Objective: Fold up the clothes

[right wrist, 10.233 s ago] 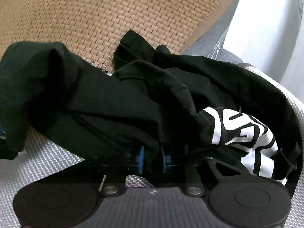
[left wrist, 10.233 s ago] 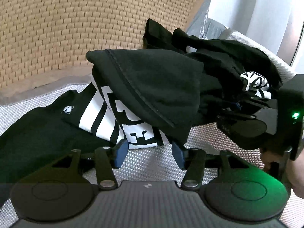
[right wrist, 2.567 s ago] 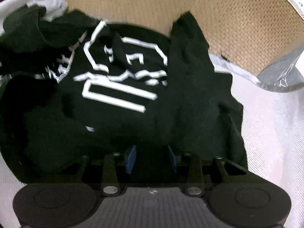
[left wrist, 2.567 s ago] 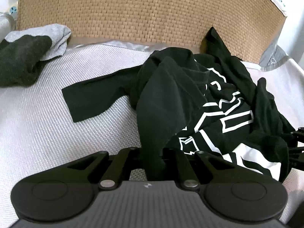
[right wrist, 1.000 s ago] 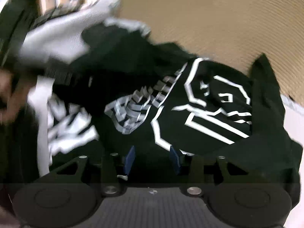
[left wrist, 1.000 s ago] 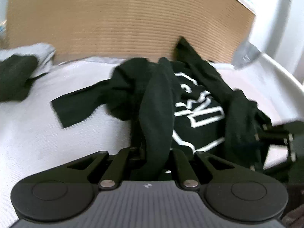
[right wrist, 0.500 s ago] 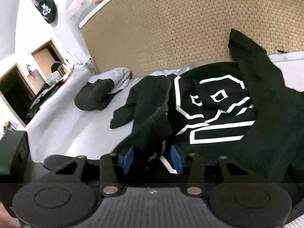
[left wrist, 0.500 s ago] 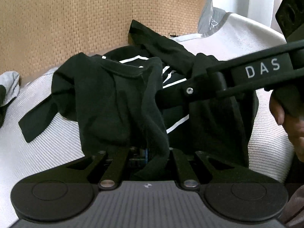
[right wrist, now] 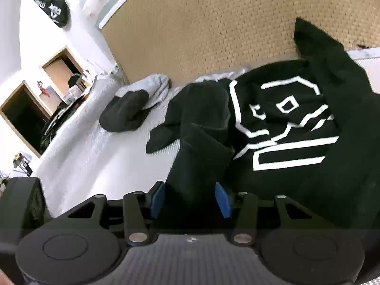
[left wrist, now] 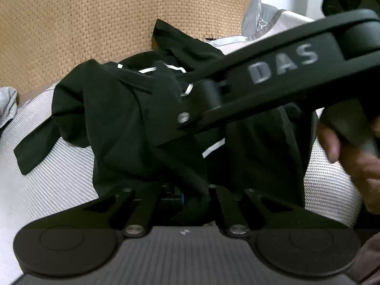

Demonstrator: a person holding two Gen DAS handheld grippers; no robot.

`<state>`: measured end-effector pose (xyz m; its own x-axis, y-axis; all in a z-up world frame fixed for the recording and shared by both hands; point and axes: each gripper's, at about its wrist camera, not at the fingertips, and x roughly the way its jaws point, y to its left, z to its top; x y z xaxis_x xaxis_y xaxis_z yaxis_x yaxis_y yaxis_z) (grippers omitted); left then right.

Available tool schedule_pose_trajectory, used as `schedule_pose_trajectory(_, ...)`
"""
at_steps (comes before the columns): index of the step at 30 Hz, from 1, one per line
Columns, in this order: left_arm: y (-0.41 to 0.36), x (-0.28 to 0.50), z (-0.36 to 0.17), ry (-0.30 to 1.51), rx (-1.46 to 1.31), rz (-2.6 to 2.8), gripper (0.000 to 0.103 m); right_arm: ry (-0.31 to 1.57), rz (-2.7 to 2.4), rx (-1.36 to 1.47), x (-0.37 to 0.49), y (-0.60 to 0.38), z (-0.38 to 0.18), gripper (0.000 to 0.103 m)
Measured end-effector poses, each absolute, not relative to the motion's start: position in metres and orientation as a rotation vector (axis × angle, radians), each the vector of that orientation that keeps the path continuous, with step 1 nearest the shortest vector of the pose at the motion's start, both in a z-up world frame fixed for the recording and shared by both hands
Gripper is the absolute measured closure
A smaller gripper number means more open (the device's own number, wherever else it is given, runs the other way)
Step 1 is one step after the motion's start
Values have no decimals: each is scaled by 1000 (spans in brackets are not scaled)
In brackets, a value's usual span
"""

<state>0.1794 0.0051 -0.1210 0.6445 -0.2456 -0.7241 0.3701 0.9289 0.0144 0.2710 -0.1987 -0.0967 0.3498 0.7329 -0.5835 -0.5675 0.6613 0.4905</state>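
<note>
The black T-shirt (left wrist: pixel 133 123) with white outline print lies crumpled on a pale woven bed surface (left wrist: pixel 54 180), filling the middle of the left wrist view. At the lower centre of that frame the left claw (left wrist: pixel 182 196) is pinched together on a thick fold of the shirt. The right claw's body, marked "DAS", crosses the upper right of the frame, held by a hand (left wrist: pixel 351 156).

In the right wrist view the T-shirt (right wrist: pixel 285 128) spreads across the centre and right. The right claw (right wrist: pixel 190 198) sits at the lower centre, its blue pads apart and just opening further; a ridge of black cloth runs between them, unpinched. A tan woven headboard (right wrist: pixel 213 28) stands behind, and a grey and dark garment (right wrist: pixel 133 104) lies at left centre.
</note>
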Motion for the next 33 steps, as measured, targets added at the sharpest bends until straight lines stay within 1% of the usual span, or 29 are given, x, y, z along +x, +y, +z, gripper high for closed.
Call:
schedule_pose_trajectory(6,-2,179,-124,807,196,-359,95,902,870,155,270,-189,-106,52)
schedule_pose_trajectory(14,-7,181,-125,805,218,-376,95,897,903,213,270,-196,-98,52)
schedule_pose_trajectory(15,-8,180,-124,803,221,-379,95,898,897,214,271,-196,-99,46)
schedule_pose_trajectory(16,-10,180,-123,801,224,-381,95,906,876,203,271,-195,-100,33)
schedule_pose_trajectory(17,-13,178,-124,800,226,-383,95,912,857,192,271,-194,-101,30)
schedule_pose_trajectory(20,-19,176,-126,803,235,-388,94,896,838,130,269,-189,-104,29)
schedule_pose_trajectory(25,-25,175,-127,807,233,-395,94,932,815,36,271,-181,-116,30)
schedule_pose_trajectory(26,-27,174,-126,806,235,-399,94,944,801,5,272,-179,-119,31)
schedule_pose_trajectory(27,-28,174,-126,807,237,-400,94,960,793,-16,272,-178,-123,38)
schedule_pose_trajectory(28,-29,174,-126,808,233,-401,94,973,796,-23,273,-177,-127,52)
schedule_pose_trajectory(29,-30,174,-125,809,229,-401,94,987,802,-18,274,-178,-129,60)
schedule_pose_trajectory(30,-30,174,-125,811,225,-402,94,1004,806,-10,275,-178,-131,72)
schedule_pose_trajectory(33,-32,175,-123,809,219,-403,92,983,794,-28,274,-179,-129,86)
